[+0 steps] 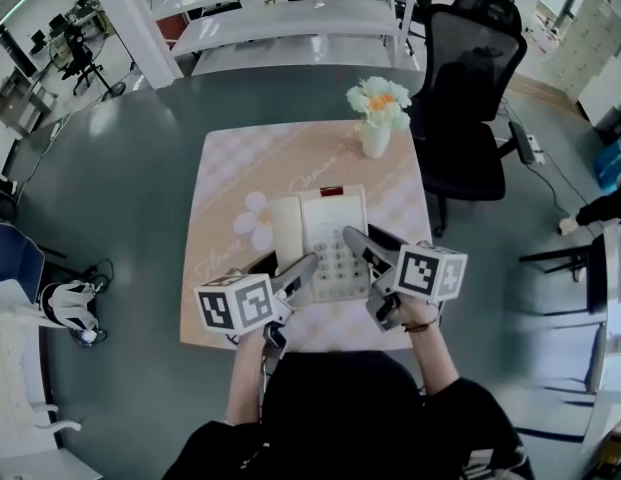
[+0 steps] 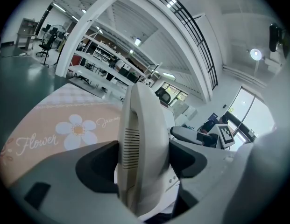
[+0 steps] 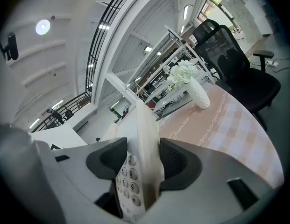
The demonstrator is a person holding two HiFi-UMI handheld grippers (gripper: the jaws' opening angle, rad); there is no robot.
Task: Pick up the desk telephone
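A cream desk telephone (image 1: pixel 320 230), handset on its left and keypad on the right, hangs between my two grippers over the table (image 1: pixel 230 168). My left gripper (image 1: pixel 293 268) is shut on the phone's left, handset side; in the left gripper view that edge (image 2: pixel 142 139) fills the gap between the jaws of the left gripper (image 2: pixel 144 164). My right gripper (image 1: pixel 362 245) is shut on the right side. The right gripper view shows the keypad edge (image 3: pixel 142 139) pinched by the right gripper (image 3: pixel 144 164). A dark shadow lies under the phone's near left corner, so it looks lifted off the cloth.
The small table wears a peach flower-print cloth (image 2: pixel 65 129). A white vase of flowers (image 1: pixel 378 113) stands at its far right corner, also the vase (image 3: pixel 197 91) seen beyond the phone. A black office chair (image 1: pixel 470 118) stands right of the table. White shelving (image 1: pixel 290 13) is behind.
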